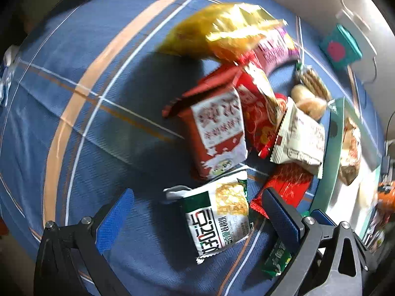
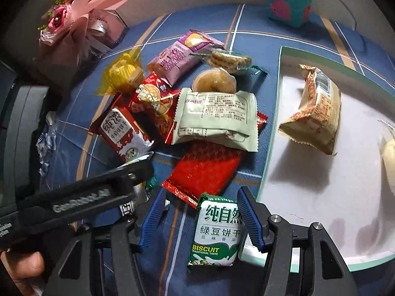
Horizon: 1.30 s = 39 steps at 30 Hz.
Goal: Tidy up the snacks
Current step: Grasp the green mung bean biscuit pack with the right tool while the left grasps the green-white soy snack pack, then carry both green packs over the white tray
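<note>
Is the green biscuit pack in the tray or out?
Out. The green biscuit pack lies on the blue cloth between the right gripper's fingers, beside the tray's near corner.

Left tool (image 1: 197,218) jaws wide apart, pointing down; right tool (image 2: 200,222) jaws apart, angled down.

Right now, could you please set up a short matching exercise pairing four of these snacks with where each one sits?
Things:
1. green biscuit packet
2. tan wrapped snack
3. pale green packet
4. yellow wrapped cake

Places:
A. inside the white tray
B. between the right gripper fingers
C. at the pile's edge nearest the pink bouquet
D. lying on top of the red packet

Pairs: 1-B, 2-A, 3-D, 4-C
</note>
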Tool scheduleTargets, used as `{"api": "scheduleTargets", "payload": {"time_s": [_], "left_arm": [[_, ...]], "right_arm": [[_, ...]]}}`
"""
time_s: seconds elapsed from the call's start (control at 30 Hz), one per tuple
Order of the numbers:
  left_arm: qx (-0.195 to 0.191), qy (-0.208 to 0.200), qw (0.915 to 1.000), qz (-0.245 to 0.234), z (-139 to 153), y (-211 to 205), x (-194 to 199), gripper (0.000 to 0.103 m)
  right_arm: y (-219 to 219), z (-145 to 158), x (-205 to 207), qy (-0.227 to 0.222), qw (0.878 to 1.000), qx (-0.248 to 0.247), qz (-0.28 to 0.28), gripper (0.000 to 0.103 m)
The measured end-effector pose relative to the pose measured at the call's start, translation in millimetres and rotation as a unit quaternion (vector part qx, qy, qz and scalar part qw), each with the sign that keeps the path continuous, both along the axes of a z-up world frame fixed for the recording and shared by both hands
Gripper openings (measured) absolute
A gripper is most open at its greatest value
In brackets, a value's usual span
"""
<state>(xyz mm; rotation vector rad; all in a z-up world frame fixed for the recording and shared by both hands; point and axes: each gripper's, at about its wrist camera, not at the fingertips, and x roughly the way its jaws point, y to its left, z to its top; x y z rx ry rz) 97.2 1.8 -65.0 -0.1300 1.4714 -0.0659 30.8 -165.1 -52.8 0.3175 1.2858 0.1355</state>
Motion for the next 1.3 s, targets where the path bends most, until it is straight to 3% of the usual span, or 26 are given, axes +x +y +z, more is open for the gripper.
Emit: {"api": "scheduleTargets", "payload": {"time_s": [0.33, 0.63, 0.97, 1.13, 1.3], "left_arm": [[-0.023, -0.007, 0.9995, -0.019, 2.9, -5.6, -21.5, 0.055], [-0.016, -0.016, 0.9994, -0.024, 7.2, 7.3, -59.3, 0.051], [-0.009, -0.010, 0.9996, -0.024, -3.4, 14.2, -69.3, 0.051], [-0.004, -0.008, 0.9996, -0.027, -5.6, 26.5, -68.1, 0.052], [0.007, -0.007, 0.9994, -0.032, -16.3, 21.6, -65.0, 0.053]], "right_arm": [[3.9, -1.4, -16.6, 0.010, 1.000, 0.000, 0.012, 0.064], [8.8, 8.7, -46.1, 0.011, 1.000, -0.006, 0.009, 0.064], [36.9, -3.9, -61.4, 0.035, 0.997, -0.070, 0.019, 0.064], [43.6, -17.3, -61.5, 0.048, 0.994, -0.098, 0.018, 0.052], [49.1, -23.9, -61.7, 0.048, 0.992, -0.114, 0.022, 0.049]]}}
